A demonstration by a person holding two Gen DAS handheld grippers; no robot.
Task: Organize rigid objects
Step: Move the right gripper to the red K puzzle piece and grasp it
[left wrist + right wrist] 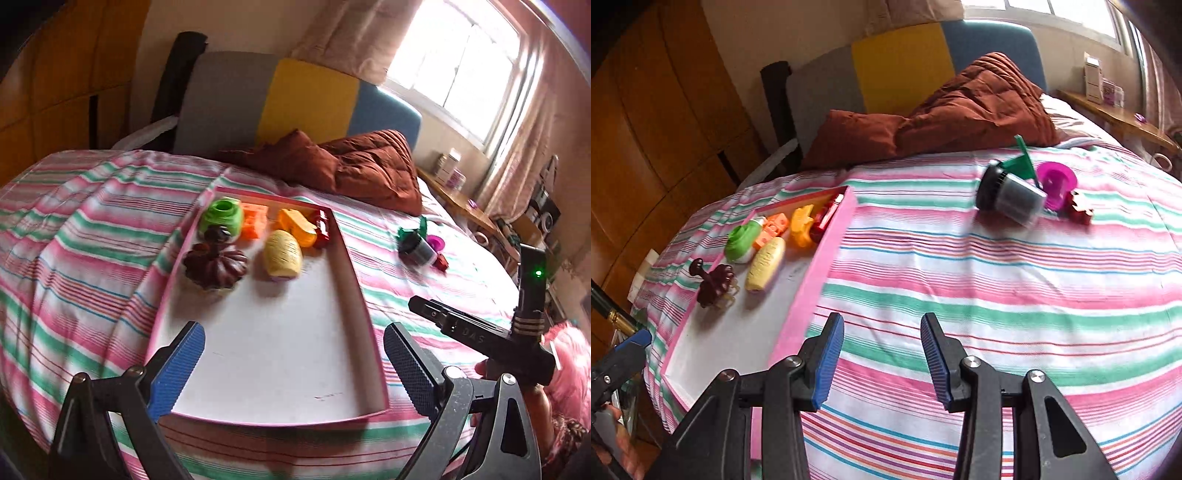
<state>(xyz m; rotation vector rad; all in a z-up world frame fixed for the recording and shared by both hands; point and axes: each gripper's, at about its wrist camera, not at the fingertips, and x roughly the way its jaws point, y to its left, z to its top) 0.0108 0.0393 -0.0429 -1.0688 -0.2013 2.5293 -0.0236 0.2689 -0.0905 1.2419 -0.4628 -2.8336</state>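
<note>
A bed under a pink, green and white striped sheet is filling both views, with a rust-brown quilt lying bunched near the grey, yellow and blue headboard and daylight coming through a curtained window. A shallow pink-rimmed tray is sitting on the sheet, and the sorted toys are gathering at its far end: a green round piece, an orange block, a yellow-orange piece, a red piece, a pale yellow bottle and a dark maroon ribbed piece. Well apart from the tray, out on the bare sheet, a black and grey cylinder is lying on its side, touching a green piece, with a magenta cup and a small dark red piece just beside it. The left gripper is hovering over the tray's near, bare end, its blue-padded fingers standing wide apart and holding nothing. The right gripper is hanging above the striped sheet just beside the tray's rim, its fingers parted with nothing between them.
</note>
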